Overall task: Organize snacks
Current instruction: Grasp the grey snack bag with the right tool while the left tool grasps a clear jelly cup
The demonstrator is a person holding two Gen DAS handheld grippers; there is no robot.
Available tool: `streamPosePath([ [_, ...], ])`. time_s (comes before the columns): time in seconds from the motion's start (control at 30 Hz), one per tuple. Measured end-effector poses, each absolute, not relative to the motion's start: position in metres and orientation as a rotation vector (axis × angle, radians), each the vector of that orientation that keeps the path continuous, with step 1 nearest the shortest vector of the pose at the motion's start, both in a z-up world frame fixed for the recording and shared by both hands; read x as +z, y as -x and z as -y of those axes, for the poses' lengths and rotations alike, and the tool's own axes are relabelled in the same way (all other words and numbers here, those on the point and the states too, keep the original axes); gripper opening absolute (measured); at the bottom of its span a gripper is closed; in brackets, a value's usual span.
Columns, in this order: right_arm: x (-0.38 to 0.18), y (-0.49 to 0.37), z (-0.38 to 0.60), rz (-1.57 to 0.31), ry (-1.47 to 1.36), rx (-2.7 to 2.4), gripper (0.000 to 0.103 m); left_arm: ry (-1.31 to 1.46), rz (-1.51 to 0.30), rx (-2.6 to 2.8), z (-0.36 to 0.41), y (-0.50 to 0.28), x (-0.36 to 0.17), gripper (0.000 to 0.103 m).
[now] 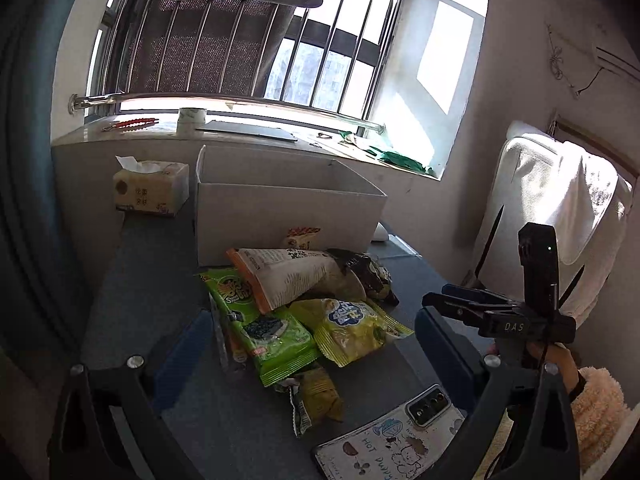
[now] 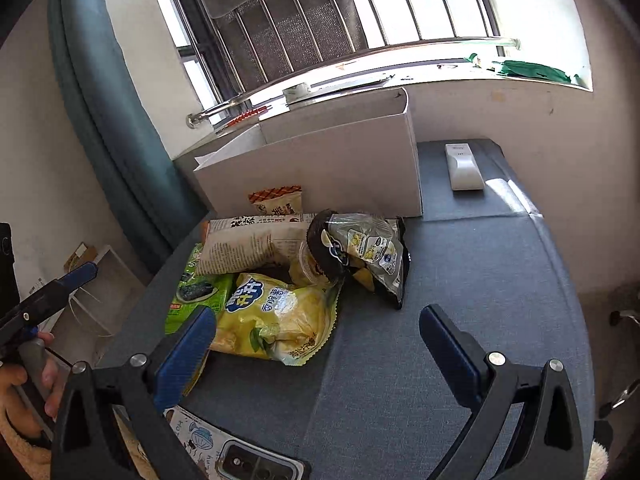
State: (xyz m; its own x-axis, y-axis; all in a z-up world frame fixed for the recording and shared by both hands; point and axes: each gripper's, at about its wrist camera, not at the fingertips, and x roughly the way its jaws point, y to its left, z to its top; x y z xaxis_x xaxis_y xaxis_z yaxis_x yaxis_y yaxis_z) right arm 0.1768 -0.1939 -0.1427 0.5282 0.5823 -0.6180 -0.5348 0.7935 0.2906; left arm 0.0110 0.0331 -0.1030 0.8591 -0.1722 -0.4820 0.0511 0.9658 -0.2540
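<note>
Left wrist view: left gripper [image 1: 316, 354] wide open, empty, hanging low over the near end of a snack pile on the grey table [image 1: 140, 280]; green pack [image 1: 260, 328] lies between its fingers, long axis running away from the camera toward the box [image 1: 288, 212], near end angled right; yellow bag [image 1: 352, 330] just right of it, touching; beige bag [image 1: 288, 276] rests across the top of both, long axis across the view, orange-edged end to the left; a small olive packet [image 1: 316, 398] nearest the camera; phone [image 1: 392, 440] at the near edge; tissue pack [image 1: 152, 188] left of the box; right gripper [image 1: 464, 304] seen from the side, off to the right Right wrist view: right gripper [image 2: 316, 340] also wide open and holding nothing, its left finger overlapping the edge of the yellow bag [image 2: 276, 320]; dark bag [image 2: 368, 252] at the far right of the pile, tilted, lower end pointing toward the camera; a small packet [image 2: 276, 200] leans against the box wall [image 2: 320, 168]; remote [image 2: 462, 166] right of the box Judgement: no snack appears to be in the box, so step in hand is the 1st pick; next move calls for closing on 1 bag, likely the yellow one, without dragging its neighbours, then lifting it over the box wall
</note>
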Motion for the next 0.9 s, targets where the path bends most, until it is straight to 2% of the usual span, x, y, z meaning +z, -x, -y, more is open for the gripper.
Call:
streamPosePath([
  [0.3, -0.168, -0.276, 0.161, -0.949, -0.167, 0.634, 0.103, 0.258, -0.54, -0.101, -0.043, -0.011, -0.109, 0.103],
  [0.47, -0.189, -0.299, 0.147, -1.049, -0.155, 0.594, 0.103, 0.279, -0.56, -0.093, -0.05, -0.012, -0.115, 0.103],
  [0.53, -0.188, -0.299, 0.145, -1.033, -0.142, 0.616, 0.101, 0.287, -0.567, -0.093, -0.053, -0.013, -0.118, 0.103],
  [0.57, -0.187, -0.298, 0.147, -1.021, -0.151, 0.619, 0.085, 0.29, -0.569, -0.093, -0.054, -0.013, -0.119, 0.103],
  [0.6, -0.184, -0.296, 0.149, -1.005, -0.158, 0.616, 0.074, 0.292, -0.573, -0.093, -0.054, -0.014, -0.12, 0.103],
  [0.7, -0.173, -0.288, 0.155, -0.974, -0.161, 0.639, 0.057, 0.292, -0.582, -0.1, -0.053, -0.016, -0.122, 0.103],
  [0.9, -0.14, -0.261, 0.194, -0.871, -0.255, 0.67, 0.056, 0.266, -0.613, -0.157, -0.034, -0.035, -0.124, 0.103],
])
